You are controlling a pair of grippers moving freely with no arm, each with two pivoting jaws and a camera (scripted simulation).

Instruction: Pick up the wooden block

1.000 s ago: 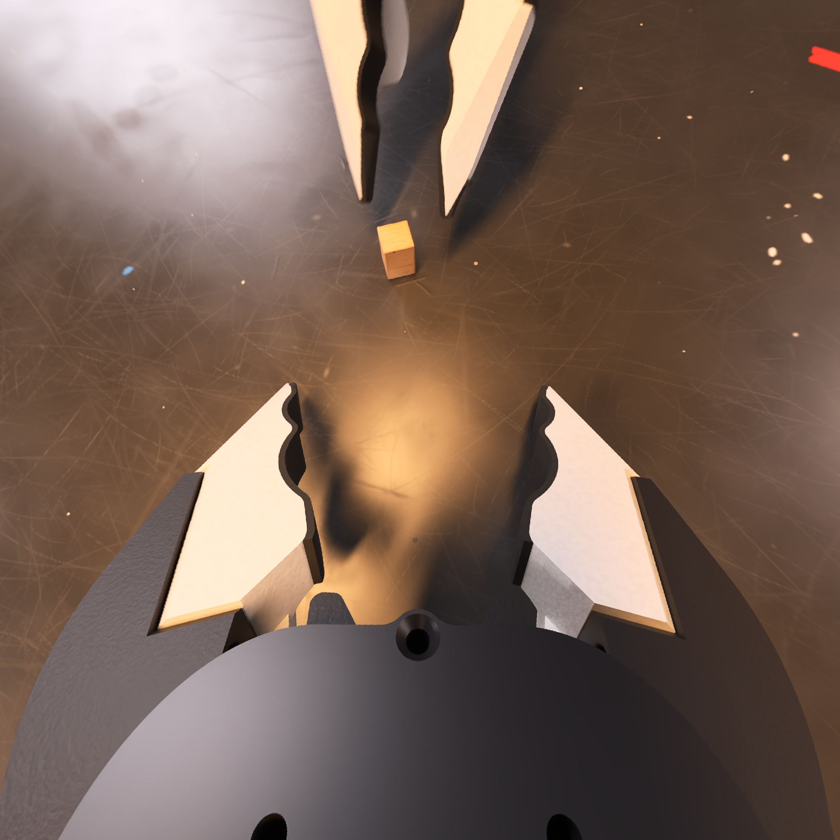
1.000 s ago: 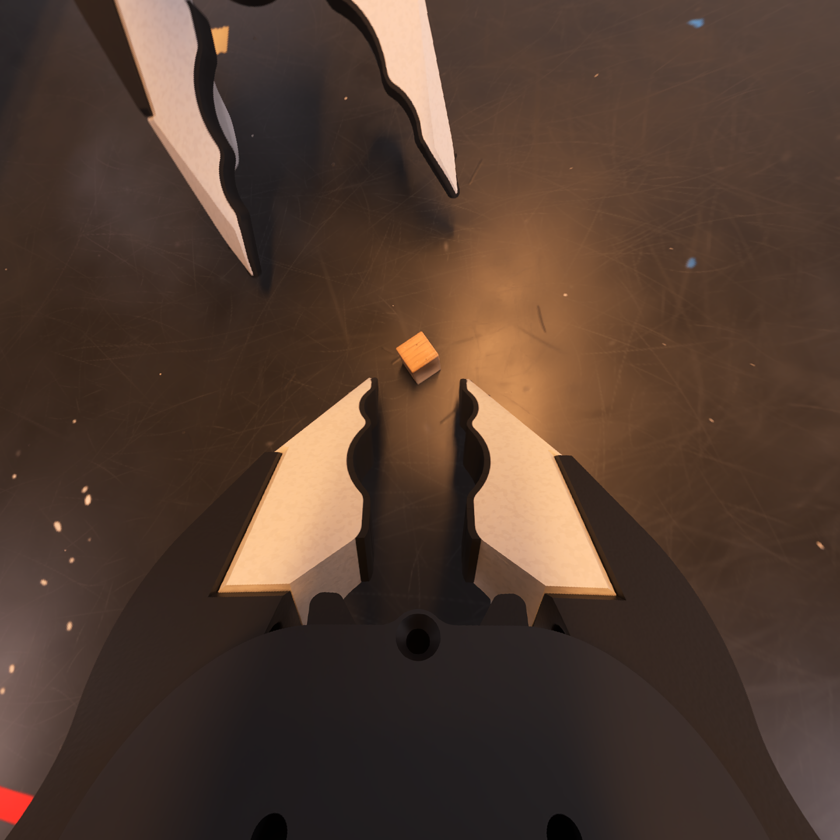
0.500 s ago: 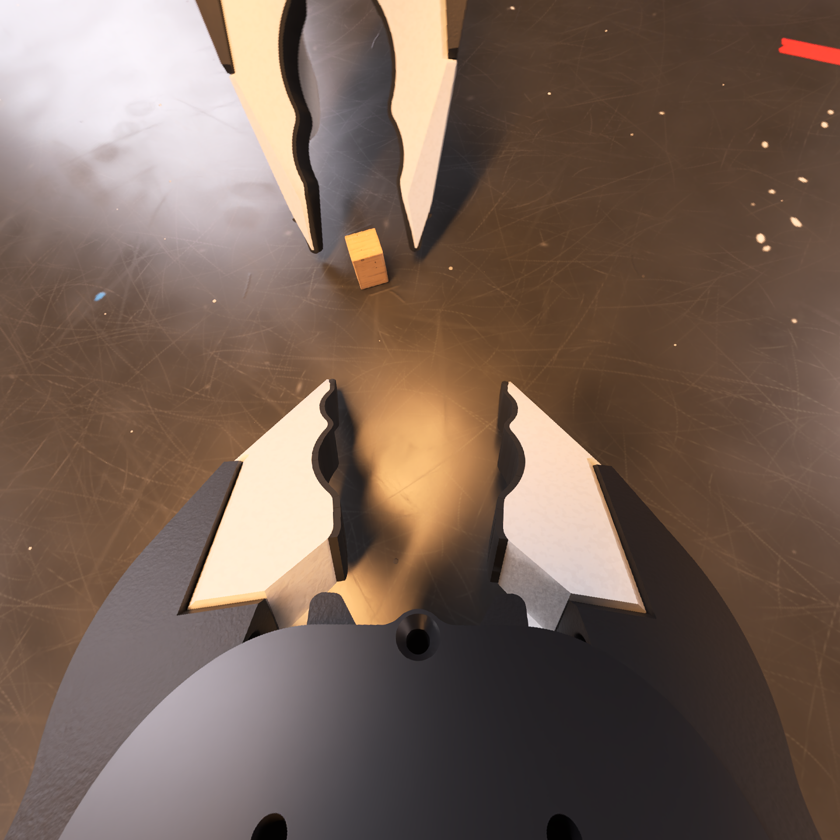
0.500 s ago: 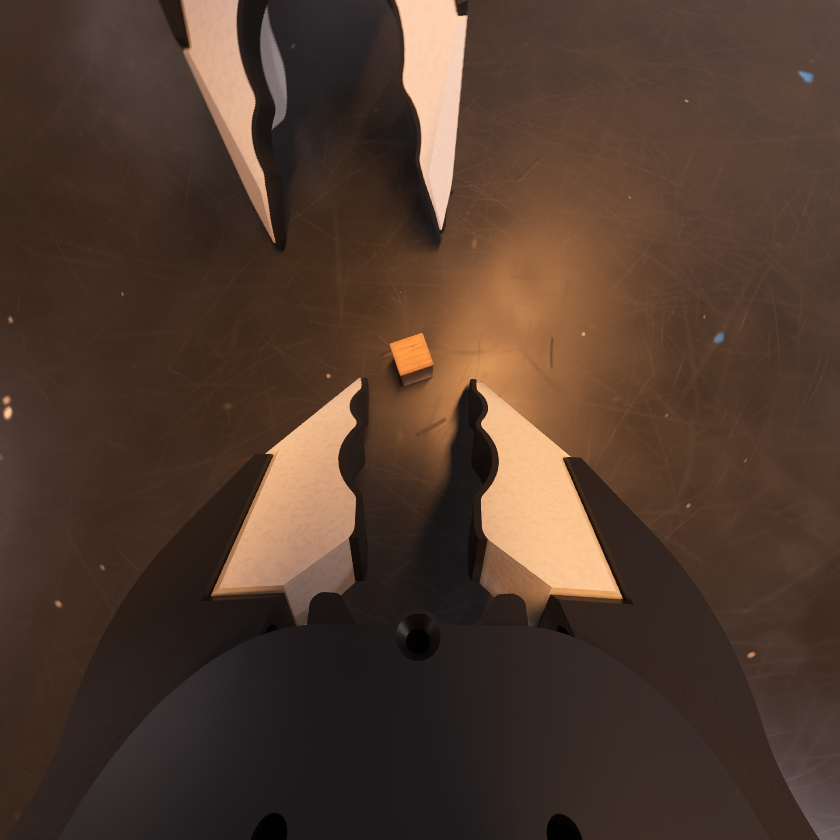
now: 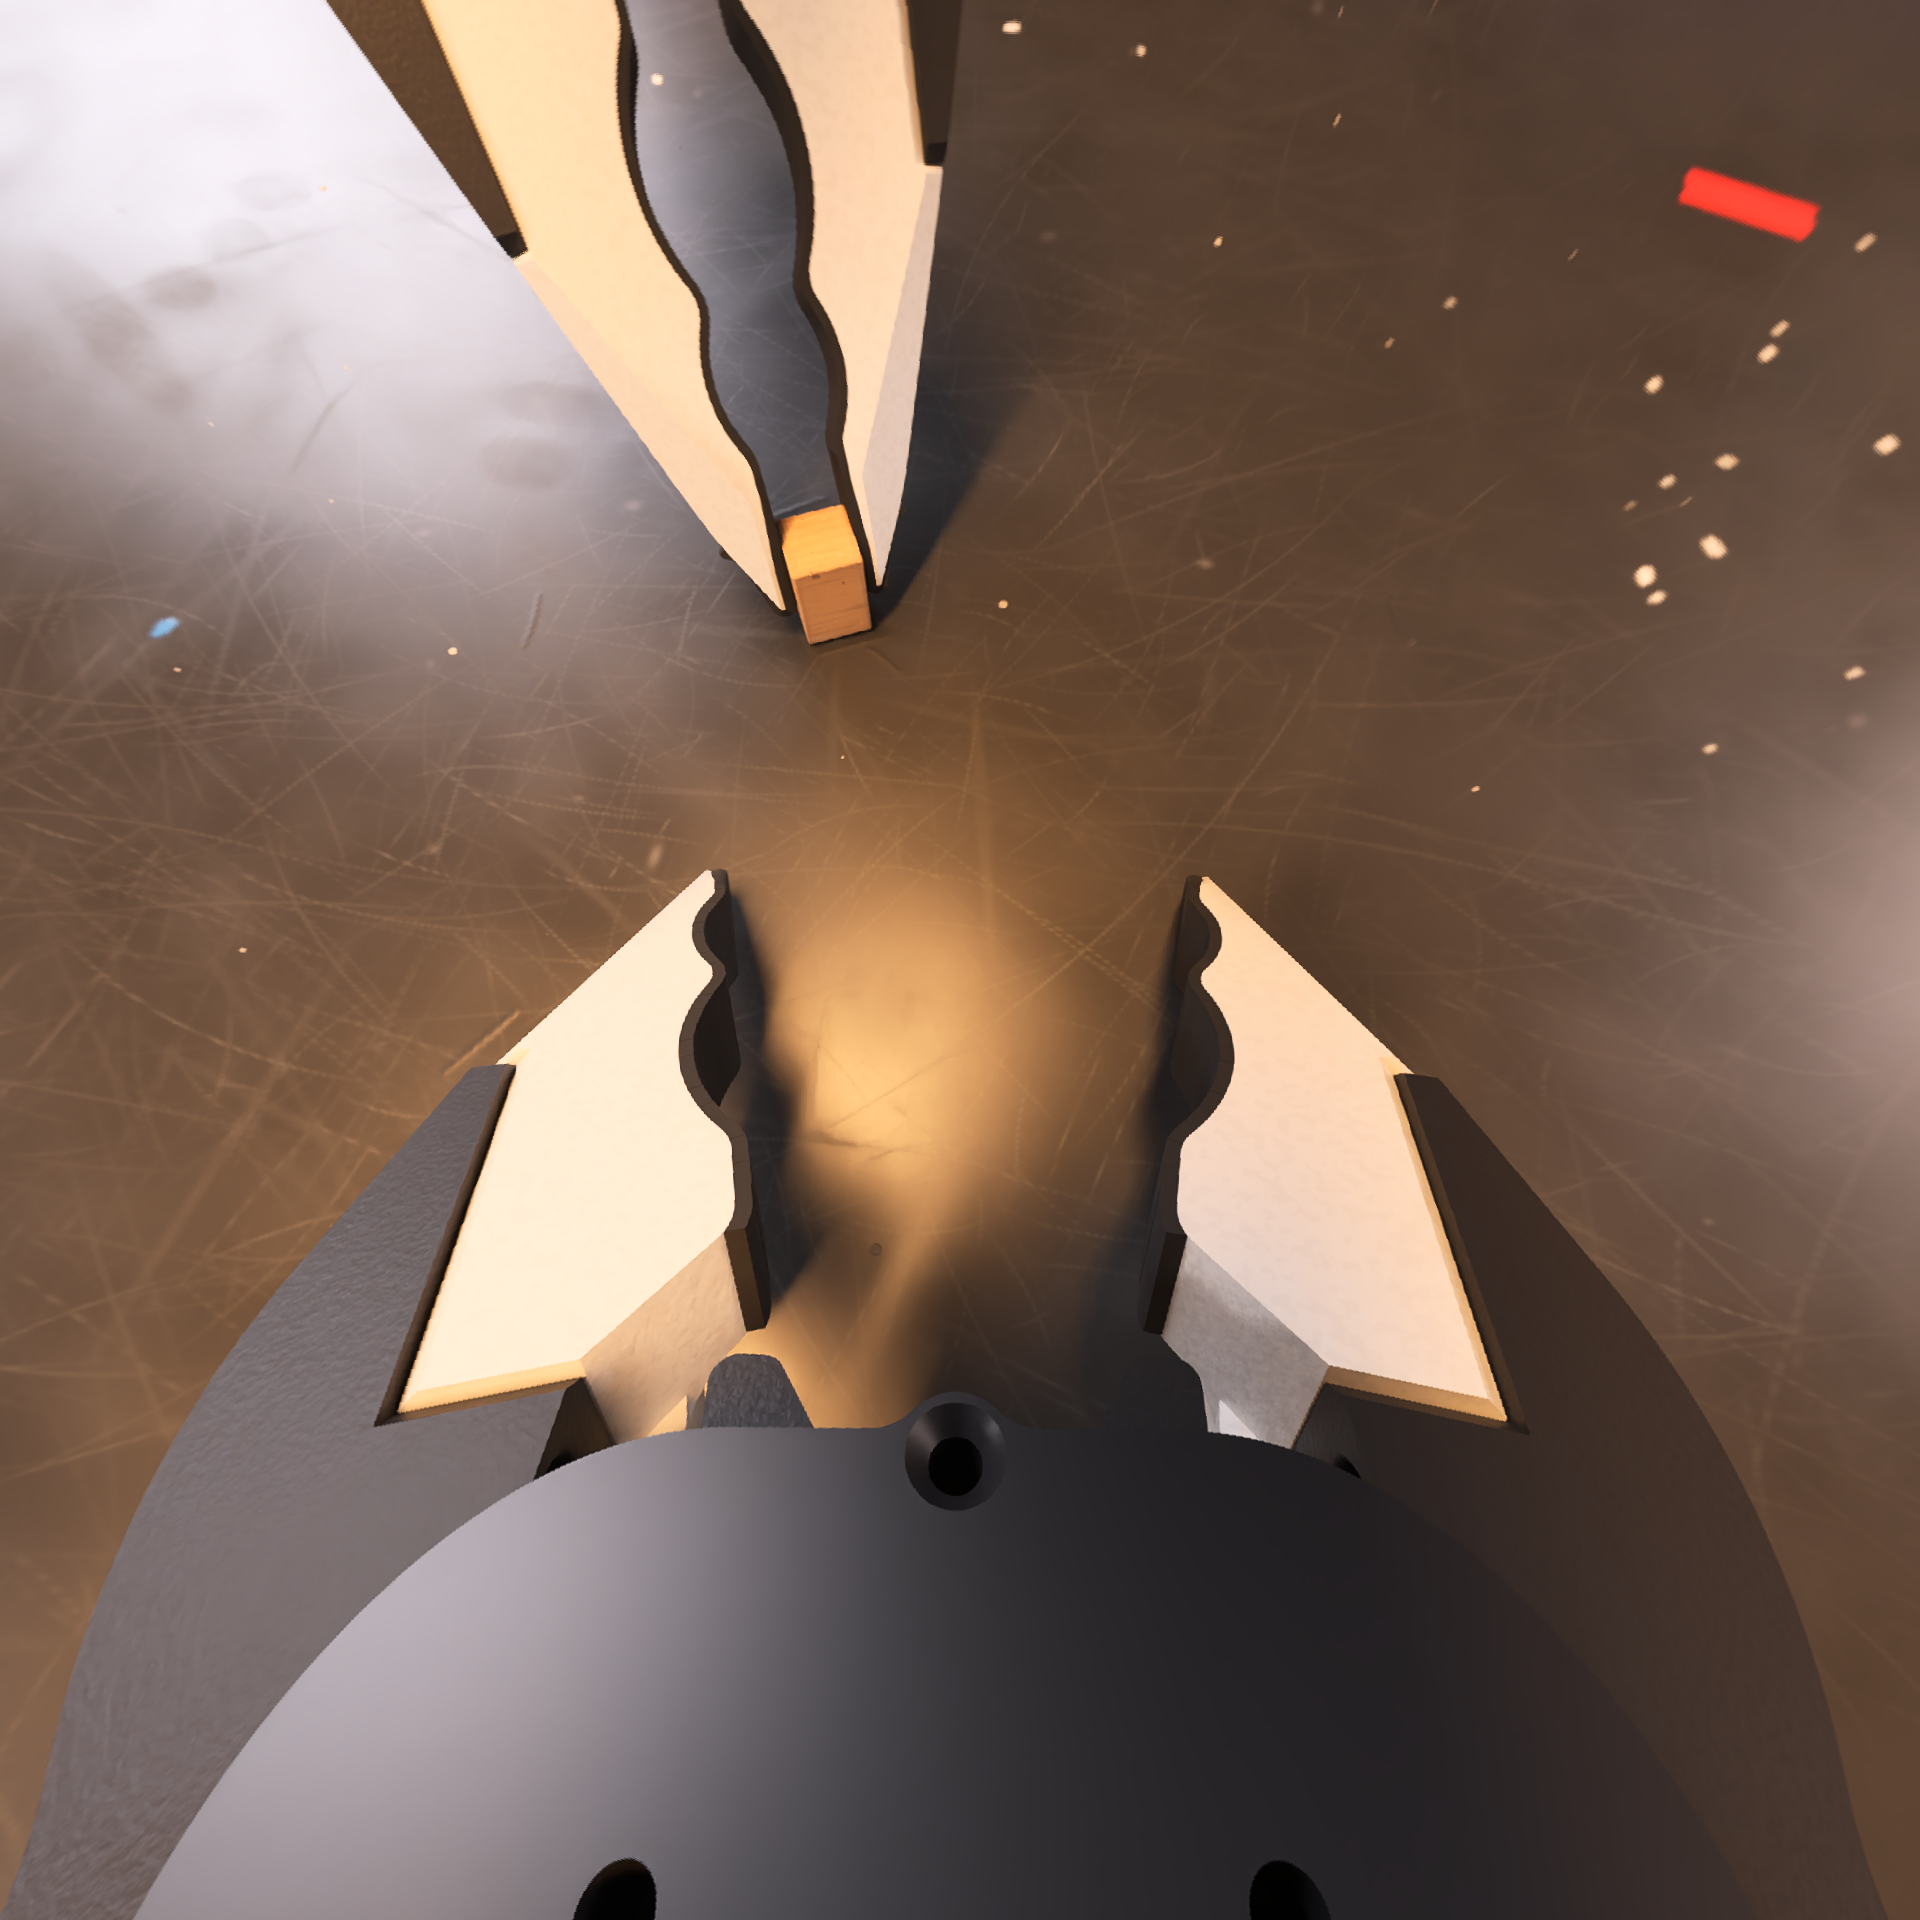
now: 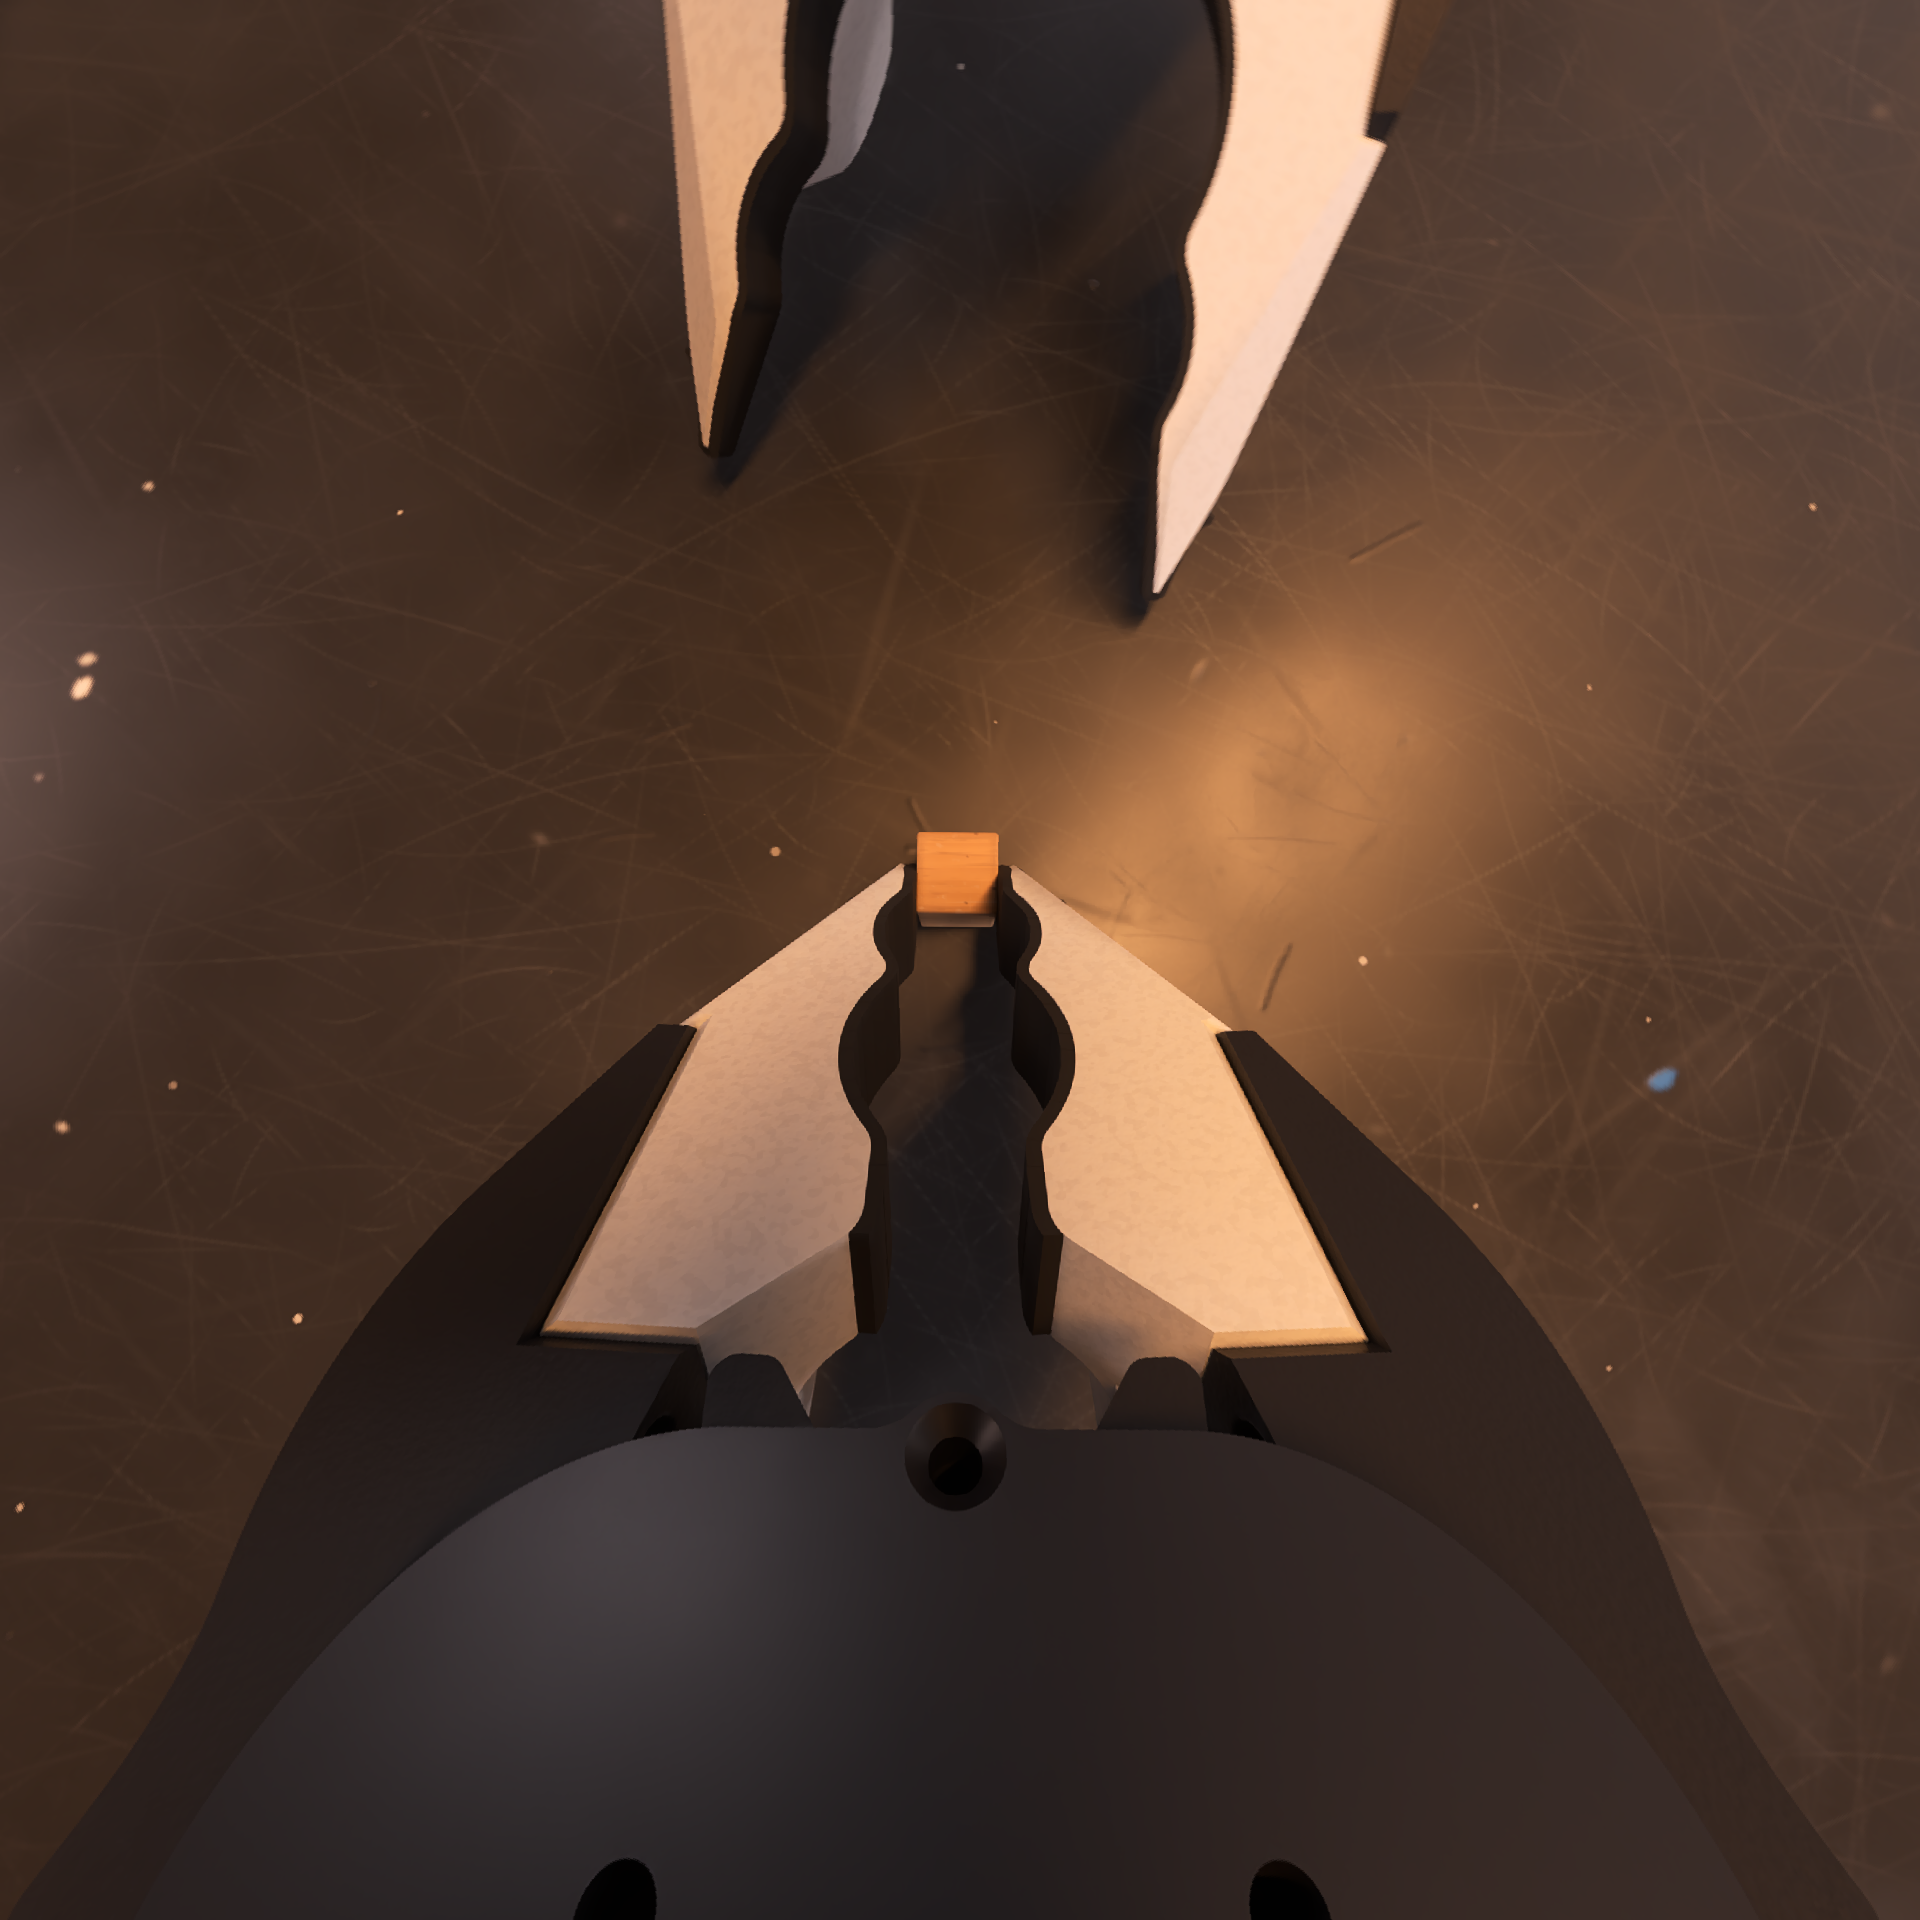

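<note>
The small wooden block (image 6: 957, 875) sits between the tips of my right gripper (image 6: 957, 883), whose fingers are closed against both its sides. In the left wrist view the same block (image 5: 826, 575) shows pinched between the right gripper's tips (image 5: 828, 582), low on the dark scratched tabletop (image 5: 1247, 727). My left gripper (image 5: 956, 883) is open and empty, facing the block from a short distance. It also shows in the right wrist view (image 6: 935, 509), at the top, with its jaws apart.
A red strip (image 5: 1748, 203) lies on the table far right in the left wrist view. Small pale specks (image 5: 1704, 545) and a blue fleck (image 5: 163, 627) dot the scratched surface.
My right gripper moved forward around the block and shut on it. My left gripper narrowed and then widened again, staying back from the block.
</note>
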